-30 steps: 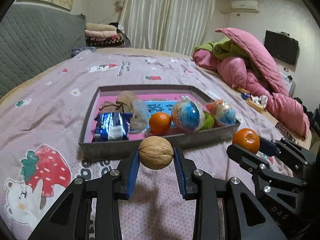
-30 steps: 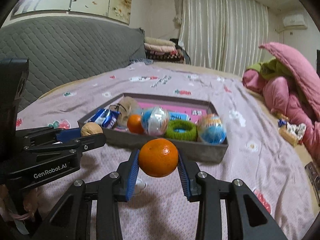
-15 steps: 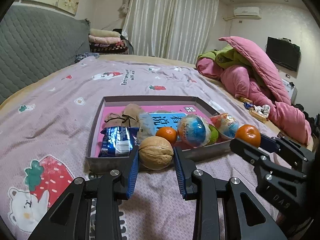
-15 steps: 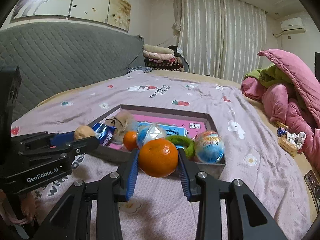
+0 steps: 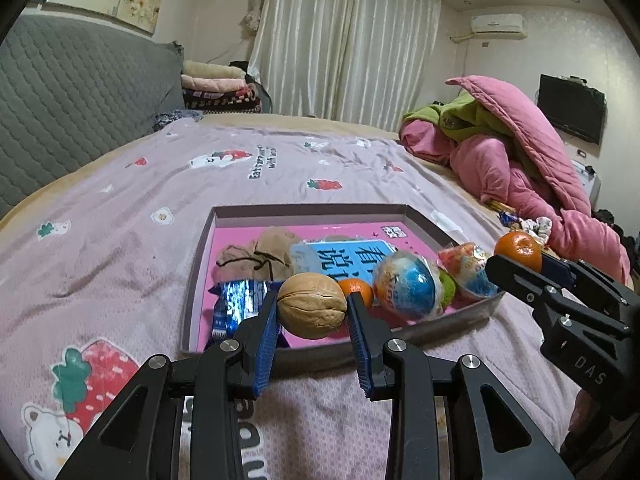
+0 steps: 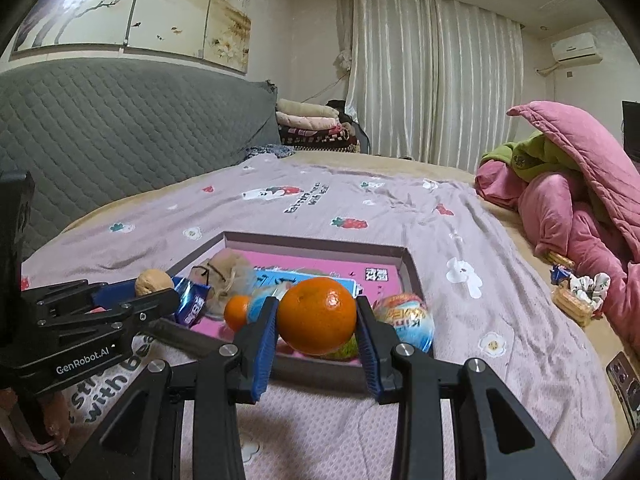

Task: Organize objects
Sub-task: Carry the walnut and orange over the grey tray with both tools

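My left gripper (image 5: 313, 312) is shut on a brown walnut (image 5: 312, 305), held above the near wall of the grey tray (image 5: 304, 213). My right gripper (image 6: 317, 322) is shut on an orange tangerine (image 6: 318, 320), also over the tray's near edge. The tray has a pink floor and holds a blue snack packet (image 5: 236, 308), a brown pouch (image 5: 260, 256), a small tangerine (image 5: 356, 288), two foil-wrapped balls (image 5: 408, 285) and a green ring (image 5: 448, 290). From the right wrist view the left gripper (image 6: 160, 286) shows at the left with the walnut (image 6: 152, 282).
The tray lies on a bed with a lilac printed sheet (image 5: 120, 216). A pink and green quilt heap (image 5: 520, 160) lies at the right, with snack wrappers (image 6: 576, 296) near it. A grey padded headboard (image 6: 120, 128) runs along the left, folded blankets (image 6: 312, 128) behind.
Both grippers have moved forward and a little up toward the tray, each keeping its grip; the walnut and tangerine now hang over the tray's near edge instead of short of it.
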{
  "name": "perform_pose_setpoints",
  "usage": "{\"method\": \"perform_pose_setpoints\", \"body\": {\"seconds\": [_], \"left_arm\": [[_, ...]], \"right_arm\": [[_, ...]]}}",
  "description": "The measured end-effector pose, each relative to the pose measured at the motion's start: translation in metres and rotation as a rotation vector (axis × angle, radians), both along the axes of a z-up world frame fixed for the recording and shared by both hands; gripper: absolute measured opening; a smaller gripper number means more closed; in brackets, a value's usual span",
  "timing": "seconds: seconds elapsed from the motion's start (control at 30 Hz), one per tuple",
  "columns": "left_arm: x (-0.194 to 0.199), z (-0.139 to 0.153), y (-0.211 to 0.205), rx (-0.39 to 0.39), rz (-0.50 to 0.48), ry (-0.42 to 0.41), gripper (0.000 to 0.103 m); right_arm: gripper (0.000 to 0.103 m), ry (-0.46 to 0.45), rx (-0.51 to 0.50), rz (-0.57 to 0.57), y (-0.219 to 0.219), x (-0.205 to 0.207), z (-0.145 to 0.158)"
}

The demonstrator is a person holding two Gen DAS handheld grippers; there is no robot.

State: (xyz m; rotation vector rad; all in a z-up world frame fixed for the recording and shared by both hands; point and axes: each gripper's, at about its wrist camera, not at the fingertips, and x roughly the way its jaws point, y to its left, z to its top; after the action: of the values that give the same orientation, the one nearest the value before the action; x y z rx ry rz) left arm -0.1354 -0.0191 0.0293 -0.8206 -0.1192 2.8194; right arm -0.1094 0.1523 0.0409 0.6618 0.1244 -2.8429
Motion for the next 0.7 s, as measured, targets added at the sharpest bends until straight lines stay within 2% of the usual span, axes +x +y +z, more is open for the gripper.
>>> {"method": "perform_pose_setpoints", "body": {"seconds": [0.7], "left_arm": [[-0.025,0.013,0.0,0.027,0.003,0.022,0.034]], "right_arm": [[0.038,0.041,0.007,-0.018,0.001,-0.027,0.016]]}}
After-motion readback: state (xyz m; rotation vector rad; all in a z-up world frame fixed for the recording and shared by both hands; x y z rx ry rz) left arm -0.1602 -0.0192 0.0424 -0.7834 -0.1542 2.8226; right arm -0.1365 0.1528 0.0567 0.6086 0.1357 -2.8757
